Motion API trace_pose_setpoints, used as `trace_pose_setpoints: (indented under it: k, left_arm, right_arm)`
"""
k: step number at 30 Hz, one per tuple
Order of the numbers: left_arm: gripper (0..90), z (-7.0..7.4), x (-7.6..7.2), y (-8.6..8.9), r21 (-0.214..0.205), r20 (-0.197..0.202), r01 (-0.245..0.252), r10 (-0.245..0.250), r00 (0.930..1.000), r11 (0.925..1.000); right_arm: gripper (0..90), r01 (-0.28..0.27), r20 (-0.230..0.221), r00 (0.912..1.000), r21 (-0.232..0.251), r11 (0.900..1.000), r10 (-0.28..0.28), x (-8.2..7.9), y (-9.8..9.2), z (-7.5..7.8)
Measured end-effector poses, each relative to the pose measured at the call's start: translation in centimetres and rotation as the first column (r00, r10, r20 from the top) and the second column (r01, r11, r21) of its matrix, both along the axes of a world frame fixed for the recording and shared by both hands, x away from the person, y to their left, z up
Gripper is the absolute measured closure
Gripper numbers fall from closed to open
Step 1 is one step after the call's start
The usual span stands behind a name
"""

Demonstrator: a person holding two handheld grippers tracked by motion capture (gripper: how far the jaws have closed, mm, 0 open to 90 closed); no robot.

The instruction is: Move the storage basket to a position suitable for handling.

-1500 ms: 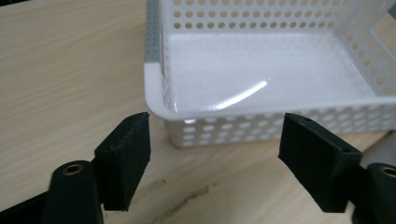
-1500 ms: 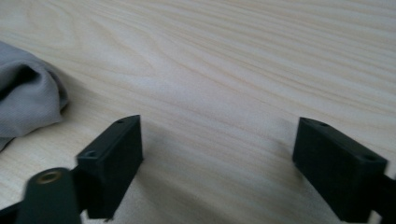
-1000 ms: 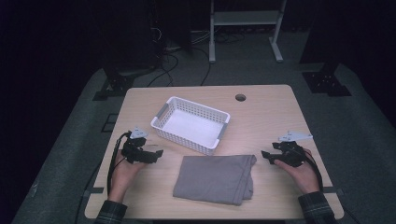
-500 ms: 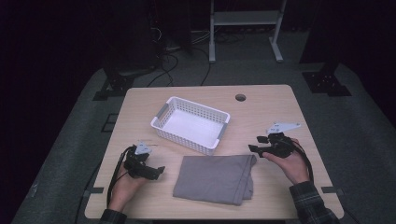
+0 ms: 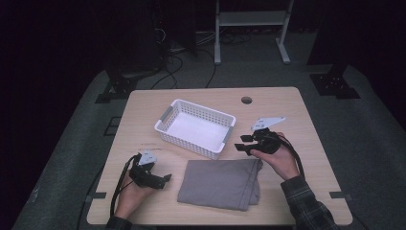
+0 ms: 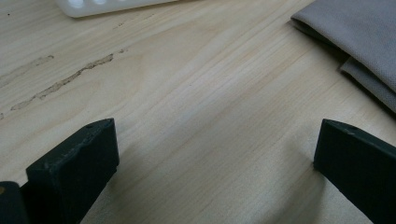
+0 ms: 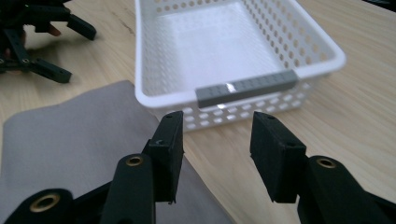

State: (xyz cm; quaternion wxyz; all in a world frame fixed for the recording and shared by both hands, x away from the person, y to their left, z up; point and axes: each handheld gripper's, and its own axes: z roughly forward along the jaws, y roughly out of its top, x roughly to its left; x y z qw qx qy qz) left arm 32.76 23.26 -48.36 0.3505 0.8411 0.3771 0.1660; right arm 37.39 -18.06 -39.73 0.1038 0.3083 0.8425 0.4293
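Grey cloth — cut off at frame edge, right.

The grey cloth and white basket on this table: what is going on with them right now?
A person holds a gripper in each hand. The left gripper rests wide open beside the folded grey cloth. The right gripper hovers over the cloth's far corner near the empty white basket, its jaws just closing with nothing between them. The cloth lies untouched.
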Motion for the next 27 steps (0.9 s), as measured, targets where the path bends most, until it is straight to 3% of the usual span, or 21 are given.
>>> trace_pose_setpoints:
  k: [14,27]
  left_arm:
    - [0.0,0.0,0.0,0.0,0.0,0.0,-0.002,0.002,1.0,1.0]
    - [0.0,0.0,0.0,0.0,0.001,0.001,-0.001,0.001,1.0,1.0]
  right_arm:
    - [64.6,-0.128,-0.019,0.9916,0.015,0.9917,0.128,1.3,5.7,0.6]
    - [67.7,-0.177,-0.052,0.9831,-0.021,0.984,0.176,2.5,10.5,-0.1]
